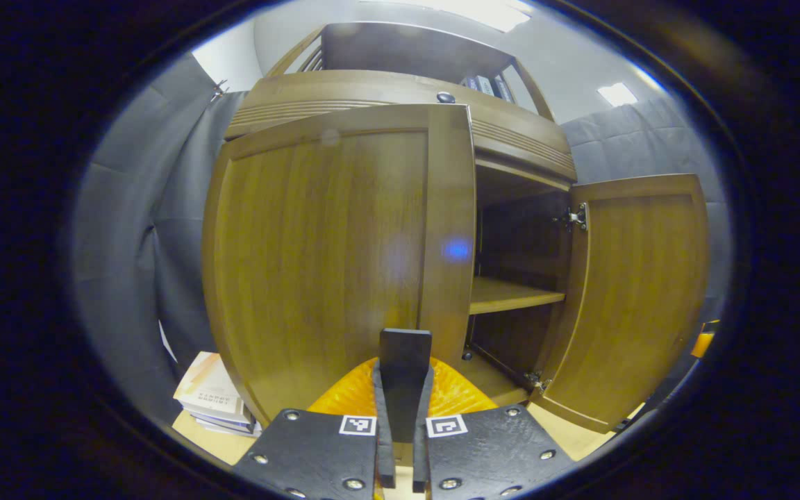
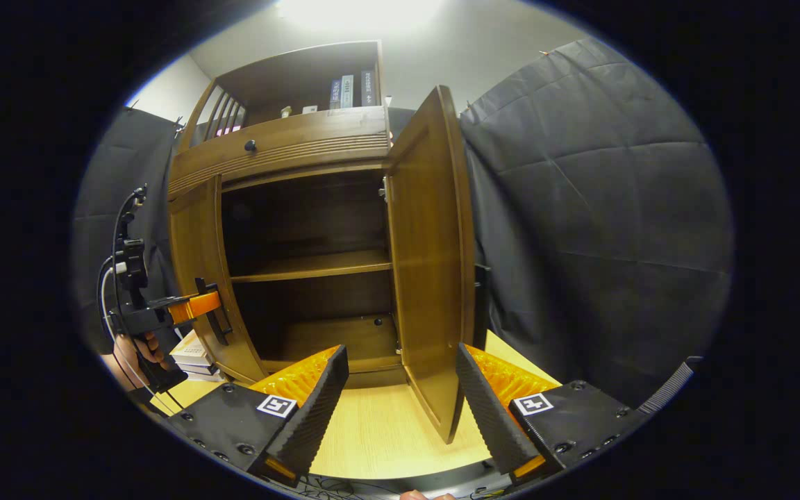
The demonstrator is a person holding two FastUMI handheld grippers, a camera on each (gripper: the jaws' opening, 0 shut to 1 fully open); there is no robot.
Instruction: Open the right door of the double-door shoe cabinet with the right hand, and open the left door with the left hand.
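Cabinet (image 2: pixel 289 149) on table (image 2: pixel 379 430), right door (image 2: pixel 435 264) swung out, books (image 1: pixel 211 399) left of left door (image 1: pixel 323 257)

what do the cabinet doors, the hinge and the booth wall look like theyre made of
Left door: wood or wood veneer by the look, brown vertical grain with a satin sheen. Right door: the same grain and finish. Hinge: bright metal, silvery and glinting. Booth wall: dark cloth, matte, with creases and seams.
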